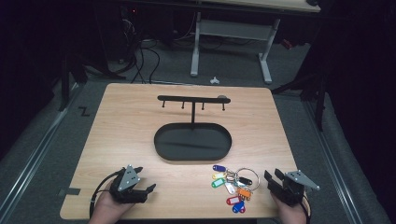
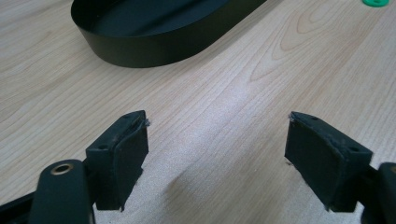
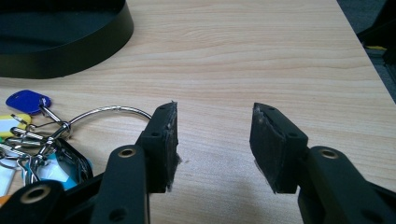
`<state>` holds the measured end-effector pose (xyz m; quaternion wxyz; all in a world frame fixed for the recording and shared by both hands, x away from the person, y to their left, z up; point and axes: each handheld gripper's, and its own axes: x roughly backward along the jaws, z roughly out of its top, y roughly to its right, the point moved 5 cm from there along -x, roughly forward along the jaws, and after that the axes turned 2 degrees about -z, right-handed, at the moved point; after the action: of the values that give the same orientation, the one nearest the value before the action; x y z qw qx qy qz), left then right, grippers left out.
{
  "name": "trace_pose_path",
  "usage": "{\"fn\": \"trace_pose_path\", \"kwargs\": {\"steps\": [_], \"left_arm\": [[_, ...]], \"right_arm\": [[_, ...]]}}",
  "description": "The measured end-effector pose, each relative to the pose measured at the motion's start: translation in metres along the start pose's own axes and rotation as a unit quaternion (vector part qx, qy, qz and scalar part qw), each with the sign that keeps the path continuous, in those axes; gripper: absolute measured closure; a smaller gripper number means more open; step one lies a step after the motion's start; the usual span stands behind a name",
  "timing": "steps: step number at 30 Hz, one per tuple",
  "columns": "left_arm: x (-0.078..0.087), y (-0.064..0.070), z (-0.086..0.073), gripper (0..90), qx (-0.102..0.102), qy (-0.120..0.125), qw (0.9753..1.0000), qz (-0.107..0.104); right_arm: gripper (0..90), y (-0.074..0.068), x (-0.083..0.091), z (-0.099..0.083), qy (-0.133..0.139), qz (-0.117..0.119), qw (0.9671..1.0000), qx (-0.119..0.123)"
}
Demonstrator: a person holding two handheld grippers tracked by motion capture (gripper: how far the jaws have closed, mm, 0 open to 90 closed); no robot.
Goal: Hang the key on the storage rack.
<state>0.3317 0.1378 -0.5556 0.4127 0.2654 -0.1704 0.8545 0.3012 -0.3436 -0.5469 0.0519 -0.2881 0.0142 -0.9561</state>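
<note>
A bunch of coloured key tags on metal rings lies on the wooden table near the front right. Behind it stands a black oval tray with a T-shaped hook rack rising from it. My left gripper rests open at the front left, jaws wide over bare wood. My right gripper sits open at the front right, just right of the tags. In the right gripper view its jaws hold nothing, and the large ring and a blue tag lie to their left.
The tray's black wall lies ahead of the left gripper, with a green tag at the far right edge. The table's right edge is close to the right gripper. Another table's white legs stand beyond.
</note>
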Motion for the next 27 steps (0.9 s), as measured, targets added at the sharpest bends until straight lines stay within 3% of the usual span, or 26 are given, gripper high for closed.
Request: {"fn": "trace_pose_path", "kwargs": {"steps": [8,27], "left_arm": [[0.0001,0.0001,0.0000,22.0,0.000,0.001,1.0000,-0.002],[-0.0008,0.0011,-0.0002,21.9,-0.002,-0.002,1.0000,-0.006]], "right_arm": [[49.5,-0.0032,-0.0003,-0.0004,-0.001,0.007,0.9999,0.012],[47.5,-0.0054,-0.0025,-0.0018,-0.005,0.017,0.9998,0.012]]}}
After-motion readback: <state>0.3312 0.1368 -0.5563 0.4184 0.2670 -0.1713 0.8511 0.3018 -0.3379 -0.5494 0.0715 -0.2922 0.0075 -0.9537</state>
